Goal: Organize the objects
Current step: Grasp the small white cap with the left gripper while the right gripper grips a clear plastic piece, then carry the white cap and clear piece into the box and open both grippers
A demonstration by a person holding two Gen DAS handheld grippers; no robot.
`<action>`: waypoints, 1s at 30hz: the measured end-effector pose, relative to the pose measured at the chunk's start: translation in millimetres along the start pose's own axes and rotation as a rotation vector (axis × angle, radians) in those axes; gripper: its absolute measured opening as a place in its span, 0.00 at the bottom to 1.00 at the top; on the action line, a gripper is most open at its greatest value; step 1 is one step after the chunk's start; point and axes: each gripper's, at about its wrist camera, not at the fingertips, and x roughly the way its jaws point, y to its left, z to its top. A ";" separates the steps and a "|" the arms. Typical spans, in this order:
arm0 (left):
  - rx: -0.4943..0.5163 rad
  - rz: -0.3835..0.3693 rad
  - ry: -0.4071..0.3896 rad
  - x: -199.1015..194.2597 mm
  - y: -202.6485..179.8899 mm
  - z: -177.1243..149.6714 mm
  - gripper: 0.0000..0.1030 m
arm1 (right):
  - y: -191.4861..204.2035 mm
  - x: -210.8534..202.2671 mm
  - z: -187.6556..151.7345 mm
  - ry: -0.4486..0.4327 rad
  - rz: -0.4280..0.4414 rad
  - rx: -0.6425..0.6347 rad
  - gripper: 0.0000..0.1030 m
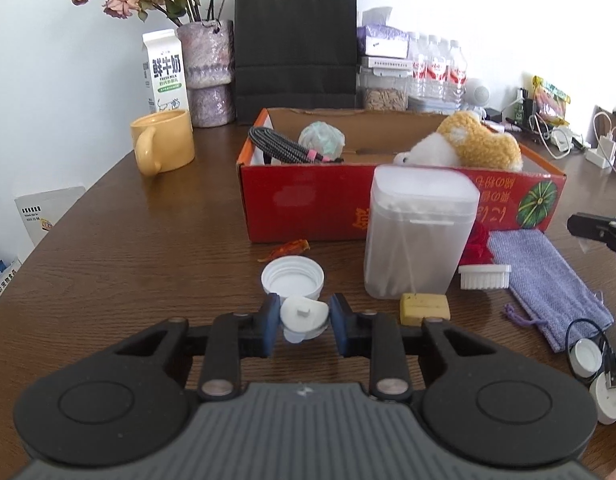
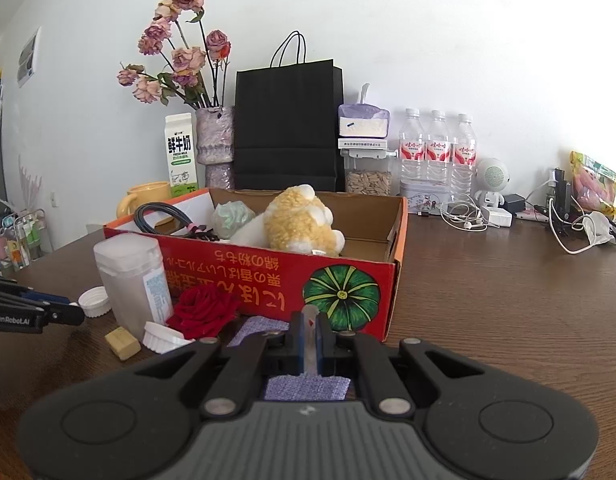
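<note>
Daylight fills a room w/ a plain white wall (image 2: pixel 428 40) behind a dark brown wood-grain table (image 1: pixel 128 240). Along the wall stand background items: a black paper bag (image 1: pixel 295 40) w/ handles, a purple textured vase (image 2: pixel 214 140) of dried pink roses, a milk carton (image 1: pixel 164 72), a yellow mug (image 1: pixel 164 144), shrink-wrapped water bottles (image 2: pixel 438 148), a tissue pack (image 2: pixel 363 120) atop a clear seed container. At far right: a small white round-headed speaker figure (image 2: pixel 491 180), white cables & earphones, chargers, a snack packet (image 2: pixel 596 184). At far left, a wall vent (image 2: pixel 28 60) & a crowded wire rack (image 2: pixel 24 236); table edge curves there, light even, soft glare on the wood
</note>
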 end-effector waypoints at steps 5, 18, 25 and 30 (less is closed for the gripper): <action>-0.042 0.004 -0.044 -8.1 3.8 6.7 0.27 | 0.3 -0.8 0.2 -0.004 -0.004 0.000 0.04; -0.088 -0.005 -0.160 -25.2 8.5 39.5 0.27 | 13.5 -1.8 4.1 -0.046 0.010 -0.051 0.04; -0.081 -0.033 -0.215 -21.9 1.9 67.8 0.27 | 25.5 3.4 24.9 -0.076 0.040 -0.083 0.04; -0.083 -0.055 -0.235 -11.6 -5.1 87.3 0.27 | 35.4 14.9 43.0 -0.098 0.063 -0.112 0.04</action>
